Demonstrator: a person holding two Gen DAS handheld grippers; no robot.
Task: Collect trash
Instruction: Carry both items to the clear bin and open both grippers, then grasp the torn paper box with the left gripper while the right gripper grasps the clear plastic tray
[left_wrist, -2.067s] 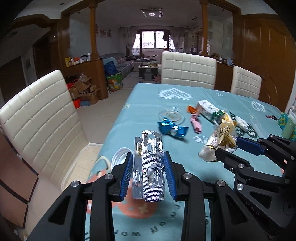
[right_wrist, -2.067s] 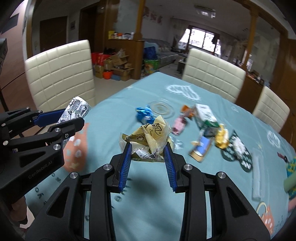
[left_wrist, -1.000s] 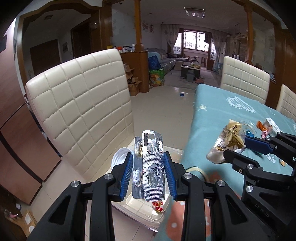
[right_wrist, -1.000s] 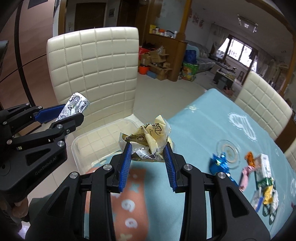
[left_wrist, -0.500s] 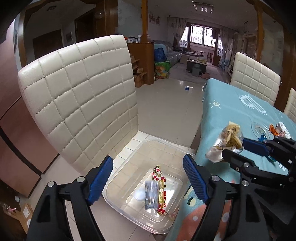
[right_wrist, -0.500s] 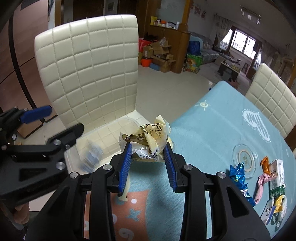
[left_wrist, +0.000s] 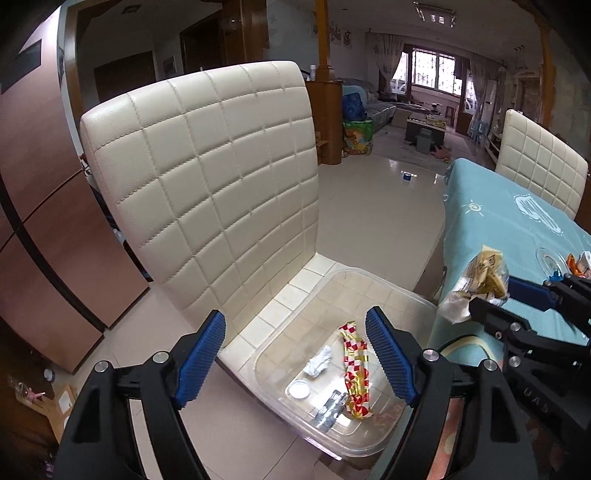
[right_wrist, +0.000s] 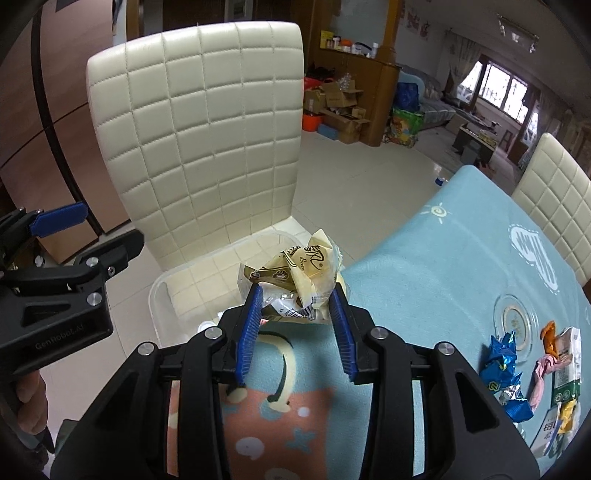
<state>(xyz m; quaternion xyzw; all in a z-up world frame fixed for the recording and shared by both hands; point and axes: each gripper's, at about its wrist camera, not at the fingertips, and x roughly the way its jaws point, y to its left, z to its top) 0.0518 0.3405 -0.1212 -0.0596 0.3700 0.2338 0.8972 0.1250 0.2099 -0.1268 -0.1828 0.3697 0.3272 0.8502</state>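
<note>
A clear plastic bin (left_wrist: 369, 277) stands on the seat of a cream chair. In it lie a silver blister pack (left_wrist: 330, 408), a red, white and gold wrapper (left_wrist: 354, 369), a crumpled white scrap (left_wrist: 318, 365) and a small white cap (left_wrist: 298, 388). My left gripper (left_wrist: 293, 321) hangs open and empty above the bin. My right gripper (right_wrist: 295, 295) is over the table edge beside the bin (right_wrist: 155, 295). Its jaws are opening, with a crumpled yellow wrapper (right_wrist: 299, 269) still touching both pads. The same wrapper (left_wrist: 484, 273) shows at the right of the left wrist view.
The chair's quilted back (left_wrist: 221, 184) rises just behind the bin. The teal tablecloth (right_wrist: 443, 258) carries several more wrappers (right_wrist: 506, 376) and a glass coaster (right_wrist: 515, 321) at the right. A hand (right_wrist: 26, 406) grips the left tool. Brown cabinet doors stand on the left.
The left jaws opened wide and the blister pack fell into the bin. Both grippers moved closer over the bin. The right jaws spread slightly around the yellow wrapper.
</note>
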